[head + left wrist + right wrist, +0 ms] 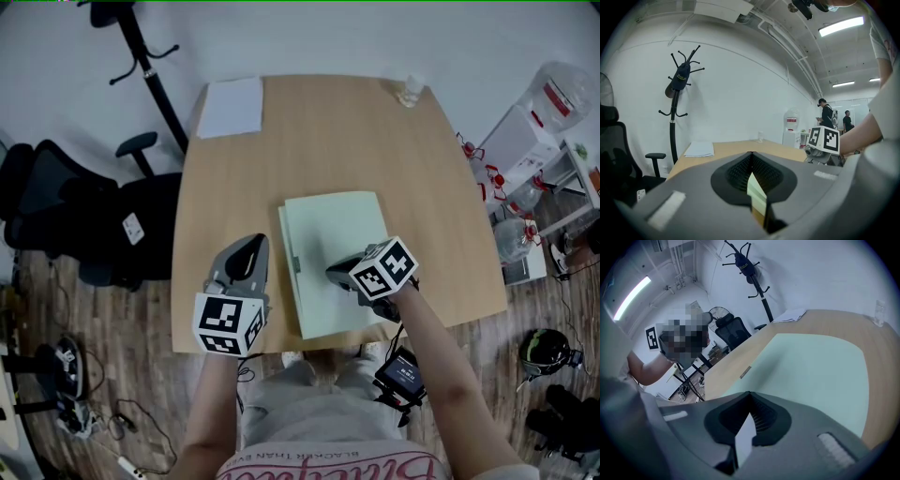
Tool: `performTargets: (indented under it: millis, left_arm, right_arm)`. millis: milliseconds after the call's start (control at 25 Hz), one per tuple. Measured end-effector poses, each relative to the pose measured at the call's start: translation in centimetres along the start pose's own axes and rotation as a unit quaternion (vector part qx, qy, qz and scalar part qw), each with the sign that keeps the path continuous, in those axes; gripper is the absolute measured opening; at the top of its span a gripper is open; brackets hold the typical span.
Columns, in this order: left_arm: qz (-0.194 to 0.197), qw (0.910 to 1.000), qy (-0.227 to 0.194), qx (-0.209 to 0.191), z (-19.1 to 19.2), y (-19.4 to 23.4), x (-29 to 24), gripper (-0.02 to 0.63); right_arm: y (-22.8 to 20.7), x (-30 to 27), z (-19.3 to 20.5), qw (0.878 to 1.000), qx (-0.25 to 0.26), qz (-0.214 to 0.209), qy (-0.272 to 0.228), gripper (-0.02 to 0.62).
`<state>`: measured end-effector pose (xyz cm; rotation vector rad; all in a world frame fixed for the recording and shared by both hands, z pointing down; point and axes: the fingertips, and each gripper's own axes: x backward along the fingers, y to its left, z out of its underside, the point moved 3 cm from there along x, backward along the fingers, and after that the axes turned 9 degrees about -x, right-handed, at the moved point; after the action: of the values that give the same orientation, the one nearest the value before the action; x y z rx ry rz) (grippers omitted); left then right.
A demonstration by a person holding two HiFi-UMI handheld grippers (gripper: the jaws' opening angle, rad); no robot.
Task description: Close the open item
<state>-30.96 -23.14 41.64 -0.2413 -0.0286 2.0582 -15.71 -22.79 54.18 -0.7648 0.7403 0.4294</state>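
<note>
Pale green folder (337, 239) mid-counter (319, 141), cover apparently flat | right hand-held gripper (335, 273) over its near part, jaws together, empty | left hand-held gripper (251, 244) just left, likewise | judgement: press cover evenly, check left edge.

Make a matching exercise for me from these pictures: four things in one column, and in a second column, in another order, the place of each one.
Things:
1. white papers
2. pale green folder
3. small clear container
4. right gripper

Places:
A. middle of the table
B. over the folder's near right part
C. far left corner of the table
D. far edge of the table, toward the right

Pairs: 1-C; 2-A; 3-D; 4-B
</note>
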Motion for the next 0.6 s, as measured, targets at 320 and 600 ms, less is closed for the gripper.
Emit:
performTargets:
  millis: [320, 600]
  left_arm:
    - [0.002, 1.0, -0.006, 0.004, 0.5, 0.3, 0.5, 0.015]
    - [0.008, 0.9999, -0.009, 0.008, 1.1, 0.2, 0.7, 0.015]
  right_arm:
    - [1.3, -1.8, 1.0, 0.998, 0.043, 0.019, 0.042, 0.002]
    - [1.3, -2.3, 1.2, 0.995, 0.051, 0.052, 0.069, 0.003]
